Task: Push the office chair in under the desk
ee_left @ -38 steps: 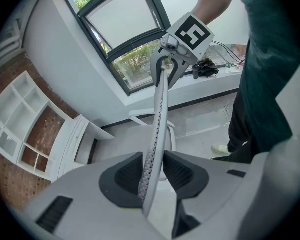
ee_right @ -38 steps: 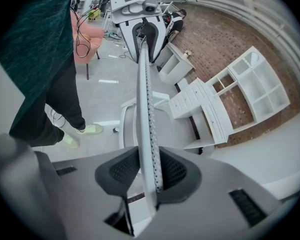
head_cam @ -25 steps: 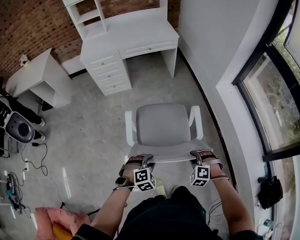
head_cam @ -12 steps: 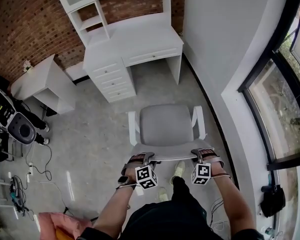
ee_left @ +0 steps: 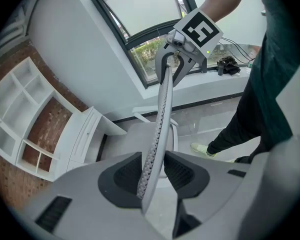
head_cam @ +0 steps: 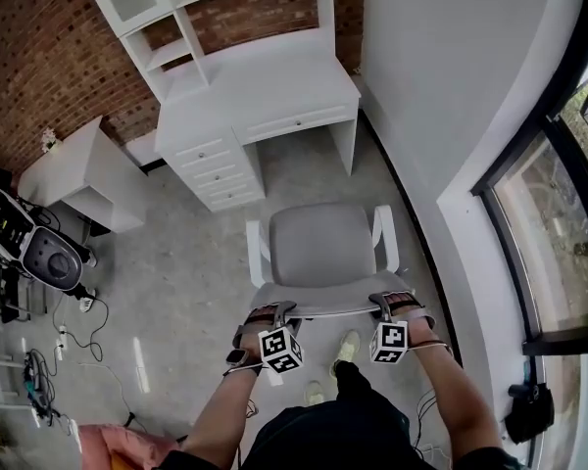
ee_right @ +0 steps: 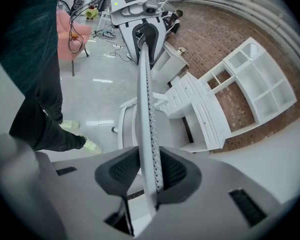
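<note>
Head view: grey office chair with white armrests stands on the pale grey floor. Its seat faces the white table with a drawer stack and a shelf hutch, and its backrest is toward the person. The chair is well apart from the table and roughly in line with the knee opening to the right of the drawers. No part of it is under the table top yet. The table backs onto a red brick wall.

Left hand-held gripper is on the left end of the backrest's top edge. In the left gripper view the thin mesh backrest runs between the two dark pads, and the jaws are clamped on it.

Right hand-held gripper is on the right end of the same edge. In the right gripper view the backrest rim sits between the pads, gripped on both sides.

The person's light shoe is on the floor just behind the chair.
</note>
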{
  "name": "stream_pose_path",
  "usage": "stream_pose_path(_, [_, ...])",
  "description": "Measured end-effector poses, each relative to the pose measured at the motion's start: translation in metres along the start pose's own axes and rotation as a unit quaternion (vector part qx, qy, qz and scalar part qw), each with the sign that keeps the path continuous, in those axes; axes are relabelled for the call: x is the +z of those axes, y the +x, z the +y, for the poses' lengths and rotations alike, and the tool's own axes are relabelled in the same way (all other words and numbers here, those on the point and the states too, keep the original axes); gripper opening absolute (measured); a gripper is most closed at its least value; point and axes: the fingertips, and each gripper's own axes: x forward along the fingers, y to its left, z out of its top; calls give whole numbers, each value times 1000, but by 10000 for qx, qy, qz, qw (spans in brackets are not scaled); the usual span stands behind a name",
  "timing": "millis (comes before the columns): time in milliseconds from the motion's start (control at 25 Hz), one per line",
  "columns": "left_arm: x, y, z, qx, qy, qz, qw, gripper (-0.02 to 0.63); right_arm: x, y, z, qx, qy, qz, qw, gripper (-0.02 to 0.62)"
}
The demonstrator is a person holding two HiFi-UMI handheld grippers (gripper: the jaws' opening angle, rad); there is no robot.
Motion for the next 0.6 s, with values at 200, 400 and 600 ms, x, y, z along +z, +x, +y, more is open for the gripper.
stream_pose_path(200, [9,21,35,32,-234,92,9997,137,-11,24,-38,46,-152,-118,9998,95])
stream_pose_path(400, [18,42,67,47,-435,240,9988,138,-21,46,-73,60,-298,-236,9993,95])
stream_pose_path(600, [22,58,95,41,-507,342,9981,144,-26,63,-102,72,-373,-306,9988,95])
